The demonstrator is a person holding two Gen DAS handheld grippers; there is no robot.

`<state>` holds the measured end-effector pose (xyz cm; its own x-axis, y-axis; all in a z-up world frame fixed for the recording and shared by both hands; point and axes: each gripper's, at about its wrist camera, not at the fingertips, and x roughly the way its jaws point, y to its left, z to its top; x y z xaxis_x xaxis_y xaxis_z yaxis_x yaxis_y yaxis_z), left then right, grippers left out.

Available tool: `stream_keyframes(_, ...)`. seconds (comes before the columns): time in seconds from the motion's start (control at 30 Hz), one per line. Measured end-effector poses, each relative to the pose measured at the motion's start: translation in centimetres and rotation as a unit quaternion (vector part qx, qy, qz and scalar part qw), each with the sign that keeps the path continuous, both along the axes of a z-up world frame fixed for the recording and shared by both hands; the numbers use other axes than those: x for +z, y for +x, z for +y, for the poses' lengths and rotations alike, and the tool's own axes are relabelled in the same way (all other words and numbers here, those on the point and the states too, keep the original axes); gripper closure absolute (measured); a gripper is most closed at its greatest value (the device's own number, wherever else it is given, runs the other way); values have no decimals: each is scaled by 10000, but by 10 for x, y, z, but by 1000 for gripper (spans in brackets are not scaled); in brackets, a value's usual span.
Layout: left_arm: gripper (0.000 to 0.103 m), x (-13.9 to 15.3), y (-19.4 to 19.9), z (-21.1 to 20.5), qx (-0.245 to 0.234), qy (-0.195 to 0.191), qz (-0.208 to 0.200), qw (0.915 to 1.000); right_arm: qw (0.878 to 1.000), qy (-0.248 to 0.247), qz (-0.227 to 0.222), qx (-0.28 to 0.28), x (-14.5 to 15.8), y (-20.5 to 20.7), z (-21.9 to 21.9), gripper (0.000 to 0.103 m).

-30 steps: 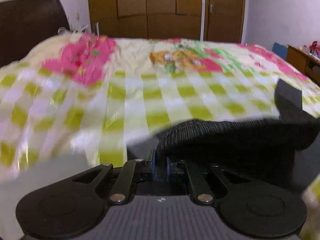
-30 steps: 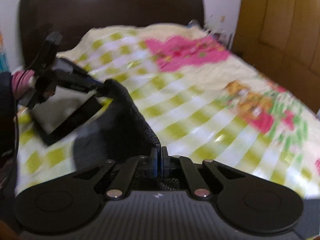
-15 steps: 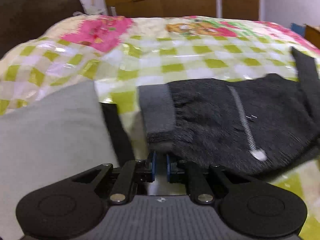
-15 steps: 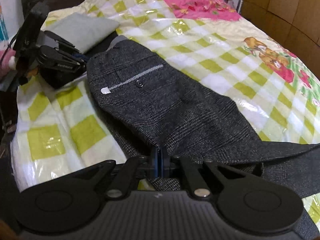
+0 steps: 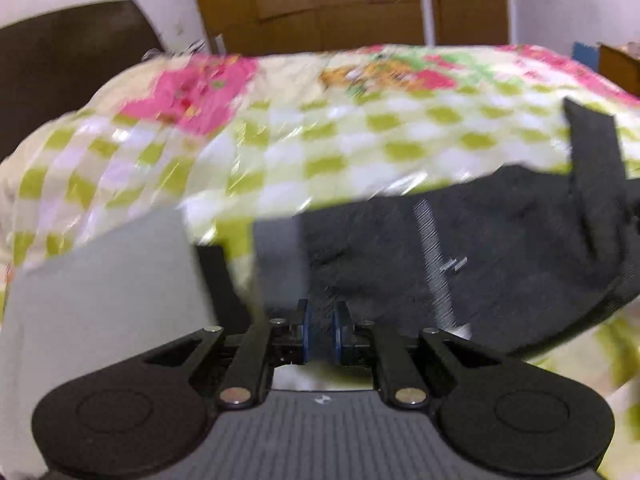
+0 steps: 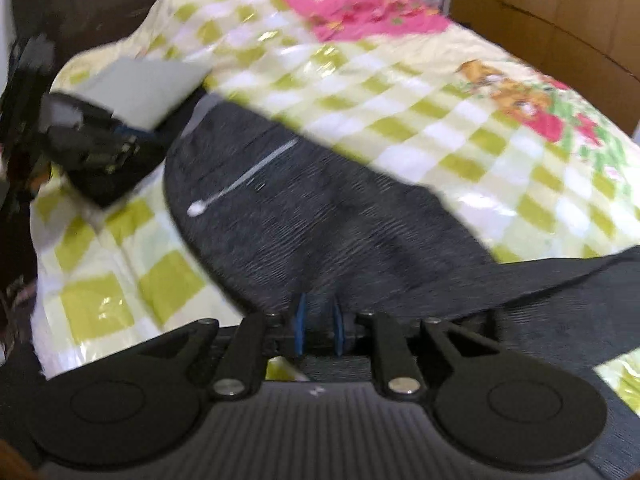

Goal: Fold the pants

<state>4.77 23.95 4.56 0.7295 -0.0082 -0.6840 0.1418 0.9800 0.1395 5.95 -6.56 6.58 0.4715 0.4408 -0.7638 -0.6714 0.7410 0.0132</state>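
Dark grey pants (image 6: pixel 320 216) lie spread on the checked bed cover, back pocket with a pale stitched line facing up. In the left wrist view the pants (image 5: pixel 460 264) lie just ahead, waistband toward me. My left gripper (image 5: pixel 320 332) has its blue pads slightly apart at the waistband edge, with no cloth seen between them. My right gripper (image 6: pixel 318 330) is likewise slightly open at the near edge of the pants. The left gripper (image 6: pixel 100 148) also shows in the right wrist view, at the waistband.
A green, white and pink checked bed cover (image 5: pixel 320 140) spans the bed. A folded grey garment (image 5: pixel 108 288) on a dark one lies left of the pants. A dark headboard (image 5: pixel 60 52) and wooden wardrobe (image 5: pixel 340 0) stand behind.
The pants were lowered from mid-air onto the bed. Both grippers, shut on the cloth before, now have their pads apart and have drawn back a little.
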Motion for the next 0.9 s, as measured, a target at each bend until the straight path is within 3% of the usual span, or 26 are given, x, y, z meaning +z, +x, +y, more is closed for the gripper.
stream_keyframes(0.2, 73, 7, 10, -79, -1100, -589, 57, 9922, 9890, 355, 244, -1418, 10, 61, -64, 75)
stream_keyframes(0.27, 70, 3, 15, -111, -1477, -662, 113, 9868, 9782, 443, 398, -1991, 6, 92, -85, 70)
stream_keyframes(0.4, 64, -6, 26, -160, -1962, -840, 268, 9766, 9512, 671, 662, -2937, -8, 152, -117, 68)
stream_keyframes(0.53, 58, -15, 35, -189, -2215, -864, 410, 9705, 9270, 900, 715, -3571, -19, 199, -132, 65)
stream_keyframes(0.73, 57, -26, 51, -203, -2098, -837, 459, 9731, 8969, 890, 1098, -4191, -52, 241, -147, 64)
stream_keyframes(0.77, 57, -27, 53, -204, -2063, -811, 460, 9740, 8919, 962, 1155, -4266, -57, 242, -151, 66)
stream_keyframes(0.87, 58, -27, 58, -209, -2026, -684, 447, 9758, 8793, 1313, 1235, -4409, -65, 245, -164, 100)
stream_keyframes(0.9, 58, -27, 59, -211, -2025, -663, 447, 9760, 8742, 1520, 1287, -4429, -63, 244, -170, 100)
